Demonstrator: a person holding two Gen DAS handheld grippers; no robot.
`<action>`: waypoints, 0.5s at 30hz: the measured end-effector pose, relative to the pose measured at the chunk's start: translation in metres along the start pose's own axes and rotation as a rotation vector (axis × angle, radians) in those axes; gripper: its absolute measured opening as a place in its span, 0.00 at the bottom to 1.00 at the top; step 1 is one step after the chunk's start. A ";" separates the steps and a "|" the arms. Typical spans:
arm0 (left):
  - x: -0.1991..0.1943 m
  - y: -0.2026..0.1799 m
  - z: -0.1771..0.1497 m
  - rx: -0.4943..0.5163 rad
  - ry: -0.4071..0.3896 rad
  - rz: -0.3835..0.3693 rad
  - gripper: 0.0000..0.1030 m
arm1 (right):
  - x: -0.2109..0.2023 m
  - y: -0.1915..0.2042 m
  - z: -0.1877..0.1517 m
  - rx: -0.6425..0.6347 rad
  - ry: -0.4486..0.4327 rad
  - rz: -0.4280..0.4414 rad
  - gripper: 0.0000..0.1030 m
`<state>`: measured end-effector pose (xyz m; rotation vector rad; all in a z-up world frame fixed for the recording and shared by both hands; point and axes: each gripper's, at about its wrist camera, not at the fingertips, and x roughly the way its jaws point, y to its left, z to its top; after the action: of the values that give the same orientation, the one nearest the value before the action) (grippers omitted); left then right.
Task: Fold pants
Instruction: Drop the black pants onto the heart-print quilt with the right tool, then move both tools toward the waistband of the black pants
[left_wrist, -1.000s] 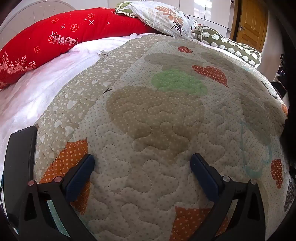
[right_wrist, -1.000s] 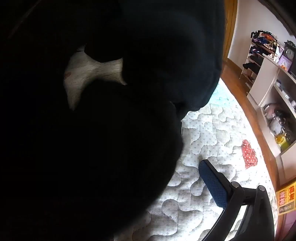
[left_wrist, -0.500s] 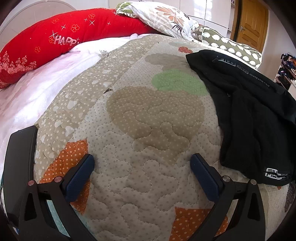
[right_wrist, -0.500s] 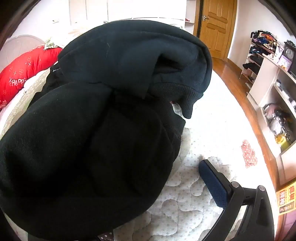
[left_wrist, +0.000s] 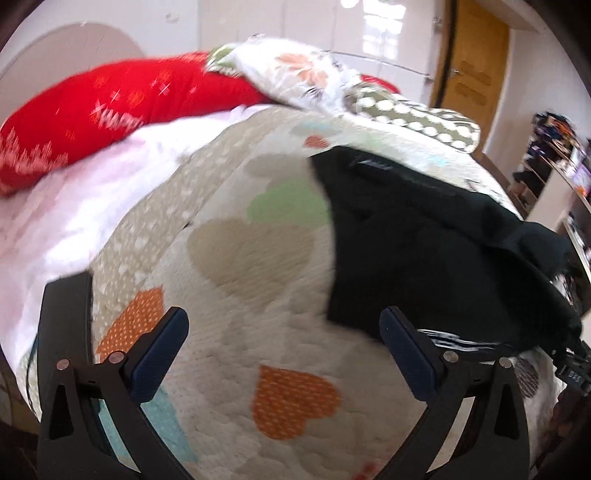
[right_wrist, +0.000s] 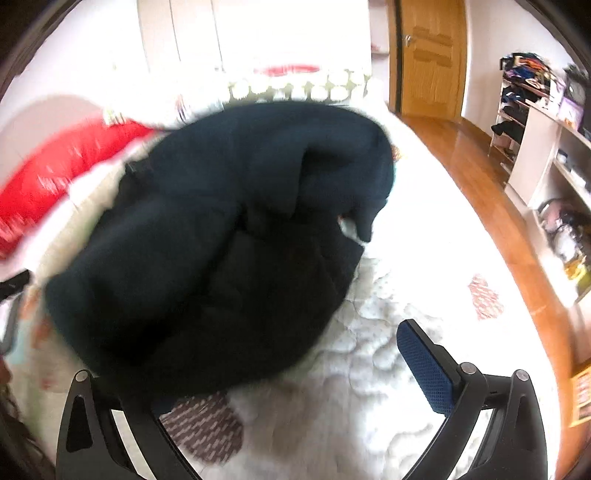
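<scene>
The black pants (left_wrist: 424, 258) lie in a crumpled heap on the right half of the heart-patterned quilt (left_wrist: 258, 258). My left gripper (left_wrist: 284, 325) hovers open over bare quilt, and its right finger (left_wrist: 406, 350) sits close to the near edge of the pants. In the right wrist view the pants (right_wrist: 229, 251) fill the middle and left as a bunched mound. My right gripper (right_wrist: 291, 373) is open just in front of them. Its right finger (right_wrist: 424, 369) is over bare quilt, while the dark cloth hides the tip of the left one. Both views are motion-blurred.
A red pillow (left_wrist: 92, 122), a floral pillow (left_wrist: 295, 74) and a green dotted pillow (left_wrist: 417, 118) line the head of the bed. To the right are a wooden door (right_wrist: 432, 59), wooden floor (right_wrist: 491, 177) and cluttered shelves (right_wrist: 546, 147).
The pants came into the left wrist view and now lie on the quilt's right side. They covered the right camera before and now sit farther out in front of it. Both cameras have shifted.
</scene>
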<state>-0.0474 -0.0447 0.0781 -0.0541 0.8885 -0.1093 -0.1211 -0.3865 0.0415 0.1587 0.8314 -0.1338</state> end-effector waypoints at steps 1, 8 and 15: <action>-0.001 -0.007 0.000 0.020 -0.006 0.005 1.00 | -0.009 0.000 -0.001 -0.008 -0.006 0.004 1.00; -0.008 -0.037 0.003 0.070 -0.036 -0.051 1.00 | -0.053 0.012 0.004 -0.078 -0.111 -0.009 1.00; -0.015 -0.053 -0.002 0.089 -0.087 -0.074 1.00 | -0.061 0.023 0.014 -0.090 -0.138 0.013 1.00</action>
<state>-0.0623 -0.0954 0.0936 -0.0082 0.7940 -0.2137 -0.1473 -0.3633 0.0984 0.0691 0.6976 -0.0938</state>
